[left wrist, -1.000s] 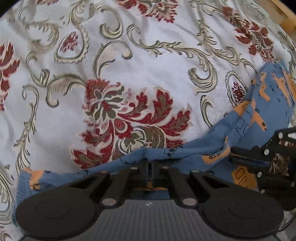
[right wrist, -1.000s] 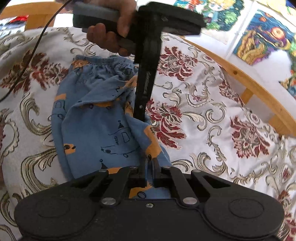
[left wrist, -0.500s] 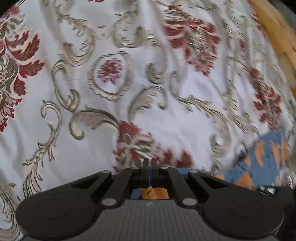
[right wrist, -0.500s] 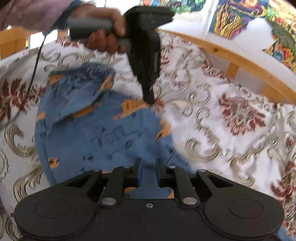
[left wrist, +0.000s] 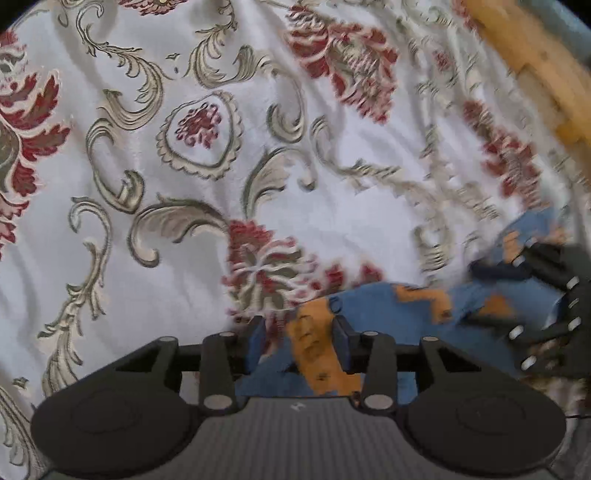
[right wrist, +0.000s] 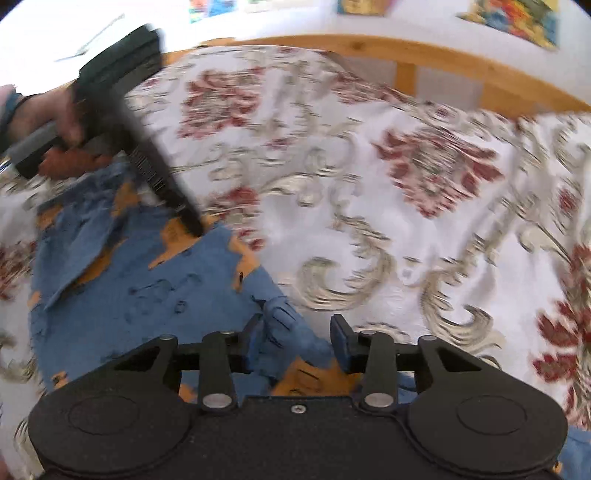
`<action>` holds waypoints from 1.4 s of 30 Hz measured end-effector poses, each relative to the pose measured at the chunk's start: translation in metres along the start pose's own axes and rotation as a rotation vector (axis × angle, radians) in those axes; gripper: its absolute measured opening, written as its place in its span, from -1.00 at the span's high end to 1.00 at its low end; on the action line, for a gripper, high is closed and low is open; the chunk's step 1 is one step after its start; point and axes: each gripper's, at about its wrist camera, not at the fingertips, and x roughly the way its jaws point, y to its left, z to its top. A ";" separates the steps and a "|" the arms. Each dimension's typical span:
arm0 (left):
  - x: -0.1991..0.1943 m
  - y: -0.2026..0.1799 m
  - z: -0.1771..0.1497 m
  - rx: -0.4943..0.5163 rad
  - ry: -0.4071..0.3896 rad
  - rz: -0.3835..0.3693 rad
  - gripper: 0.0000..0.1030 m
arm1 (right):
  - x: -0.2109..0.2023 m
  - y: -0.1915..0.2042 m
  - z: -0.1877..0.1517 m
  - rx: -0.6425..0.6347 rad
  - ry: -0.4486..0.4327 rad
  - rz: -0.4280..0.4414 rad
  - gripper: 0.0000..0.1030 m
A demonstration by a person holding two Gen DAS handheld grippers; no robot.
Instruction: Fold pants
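Both grippers are letting go at once, and that is where the risk lies: the left gripper [left wrist: 297, 334] has its jaws opening with an orange-and-blue fold of the pants [left wrist: 388, 317] between the pads but no longer pinched, and the right gripper [right wrist: 297, 332] is opening the same way over another edge of the pants [right wrist: 147, 291]. If either hand pulls away while cloth clings to a pad, the fold will likely be dragged open or the top layer pulled askew. The soft knit looks light enough to spring back or slide on the smooth cover. The two grippers also work close together, so a careless retreat could knock one against the other or snag the flap lying loose near the person's hand [right wrist: 70, 147]. The pants lie bunched in a partly folded heap toward the near edge of the bed, well away from its far wooden rail [right wrist: 406, 55]. The bed carries a white bedspread [left wrist: 184, 184] with red flowers and beige scrolls, slightly wrinkled. Beyond the rail, bright pictures [right wrist: 513, 18] hang on a pale wall.
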 end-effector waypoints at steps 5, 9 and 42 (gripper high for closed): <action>0.008 -0.007 -0.006 -0.007 -0.047 0.065 0.56 | -0.014 0.008 -0.003 -0.052 -0.047 -0.093 0.13; -0.011 -0.009 -0.021 0.028 -0.113 0.096 -0.05 | -0.022 0.021 -0.010 -0.058 -0.056 -0.094 0.07; 0.042 -0.273 0.071 0.461 -0.210 -0.161 -0.70 | -0.172 -0.071 -0.167 0.891 -0.297 -0.502 -0.63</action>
